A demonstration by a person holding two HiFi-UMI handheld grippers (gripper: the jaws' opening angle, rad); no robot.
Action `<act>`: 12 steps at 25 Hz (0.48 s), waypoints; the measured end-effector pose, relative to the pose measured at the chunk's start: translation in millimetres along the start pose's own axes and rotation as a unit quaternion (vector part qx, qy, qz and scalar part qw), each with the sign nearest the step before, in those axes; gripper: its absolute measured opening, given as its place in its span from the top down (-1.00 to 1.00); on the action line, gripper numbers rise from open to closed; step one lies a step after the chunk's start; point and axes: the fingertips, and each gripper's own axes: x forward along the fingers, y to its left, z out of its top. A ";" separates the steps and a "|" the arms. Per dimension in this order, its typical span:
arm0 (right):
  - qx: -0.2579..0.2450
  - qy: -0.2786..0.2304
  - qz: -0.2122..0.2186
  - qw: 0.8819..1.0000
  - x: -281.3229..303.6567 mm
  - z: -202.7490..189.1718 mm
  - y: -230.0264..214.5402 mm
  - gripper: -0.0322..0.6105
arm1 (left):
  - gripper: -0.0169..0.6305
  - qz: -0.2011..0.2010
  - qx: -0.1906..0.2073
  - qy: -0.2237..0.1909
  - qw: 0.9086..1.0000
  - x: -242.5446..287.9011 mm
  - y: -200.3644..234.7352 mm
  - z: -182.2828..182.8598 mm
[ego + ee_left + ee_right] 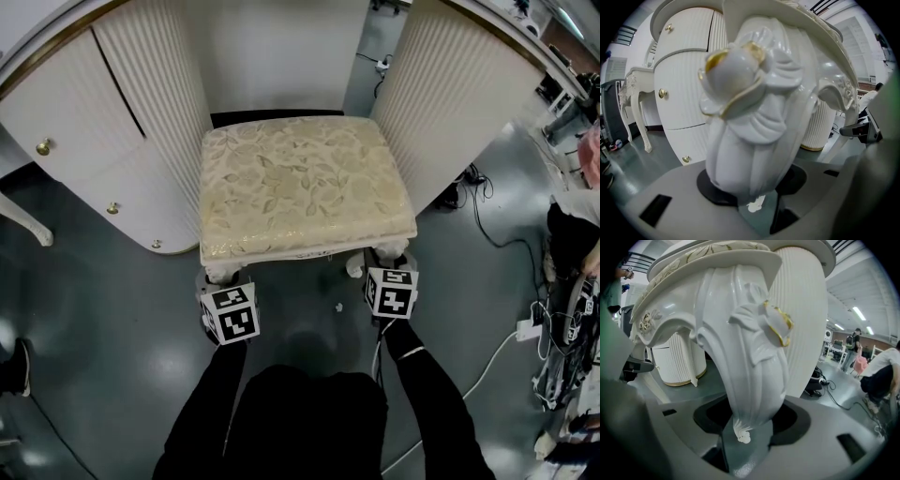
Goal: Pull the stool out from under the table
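Between the jaws of your left hand-held gripper [752, 192] stands the left front leg [750, 131] of the stool [300, 183], clamped from both sides. Your right hand-held gripper [752, 423] looks closed on the right front leg [750, 362] in the same way. Ahead of both hand-held grippers the cushioned seat lies in the gap of the desk [141, 112], between its two ribbed cabinets. Draw both legs straight back toward yourself at one pace and keep them level, so the seat does not twist. A lopsided pull would likely swing a back corner into a cabinet, since each ribbed side runs just beside the seat edge. Behind the hand-held grippers the floor [122, 375] gives you room to step back, but a white cable [487, 364] trails off to the right of your right hand-held gripper, so mind your feet.
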 end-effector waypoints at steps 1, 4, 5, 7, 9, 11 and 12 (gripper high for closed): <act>-0.001 0.001 0.002 1.000 -1.6 -0.1 0.2 0.16 | 0.34 -0.001 0.000 0.002 1.000 -0.8 -0.2 0.1; 0.000 0.008 0.006 1.000 -7.2 -1.2 0.8 0.17 | 0.34 -0.006 0.000 0.008 1.000 -3.6 -0.8 1.1; 0.000 0.011 0.007 1.000 -8.9 -1.4 0.9 0.18 | 0.34 -0.007 0.000 0.011 1.000 -4.3 -0.7 0.9; 0.000 0.018 0.008 1.000 -12.1 -1.8 0.7 0.18 | 0.34 -0.008 0.001 0.015 1.000 -5.2 -0.6 0.2; -0.001 0.024 0.009 1.000 -15.1 -2.7 -0.1 0.18 | 0.34 -0.011 0.000 0.020 1.000 -6.5 -2.0 -0.2; -0.003 0.030 0.011 0.999 -18.1 -3.5 -0.7 0.19 | 0.34 -0.014 -0.001 0.025 1.000 -8.4 -3.3 0.4; -0.004 0.033 0.012 0.999 -19.6 -3.7 -0.7 0.19 | 0.34 -0.015 -0.002 0.028 0.999 -9.5 -3.6 0.9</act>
